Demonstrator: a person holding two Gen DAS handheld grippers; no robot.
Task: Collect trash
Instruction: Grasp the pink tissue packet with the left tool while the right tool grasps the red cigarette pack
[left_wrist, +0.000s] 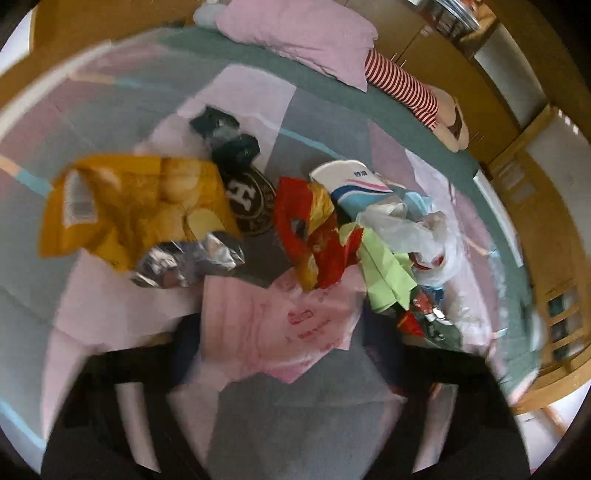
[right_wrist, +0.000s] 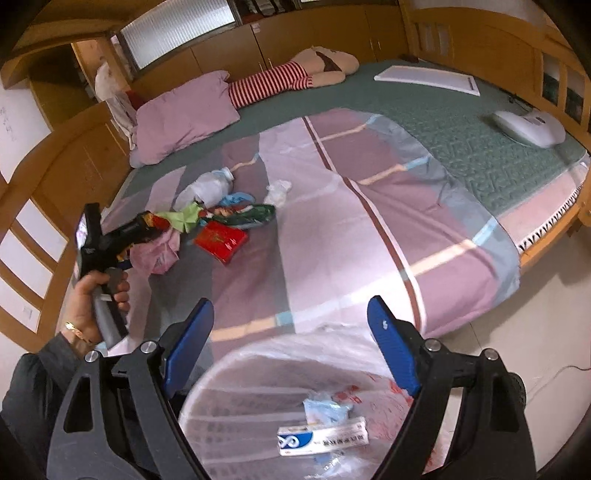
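A pile of trash lies on the striped bedsheet (left_wrist: 110, 110): a yellow chip bag (left_wrist: 129, 206), a red and yellow wrapper (left_wrist: 314, 236), green paper (left_wrist: 384, 269), a clear plastic bag (left_wrist: 428, 236) and a pink plastic bag (left_wrist: 280, 332). My left gripper (left_wrist: 291, 369) hovers low over the pile. Its dark, blurred fingers (left_wrist: 159, 373) stand apart on either side of the pink bag without pinching it. The right wrist view shows that left gripper (right_wrist: 147, 221) in a hand above the same pile. My right gripper (right_wrist: 290, 301) is open with nothing between its blue pads (right_wrist: 192, 343). It hangs over a plastic-lined white bin (right_wrist: 229, 406) holding a white and blue box (right_wrist: 321, 439).
A pink pillow (right_wrist: 184, 114) and a striped plush doll (right_wrist: 280, 79) lie at the far side of the bed. A white flat board (right_wrist: 428, 79) and a white device (right_wrist: 528, 127) rest on the green mattress cover. Wooden cabinets (right_wrist: 314, 33) surround the bed; pale floor (right_wrist: 517, 332) shows at right.
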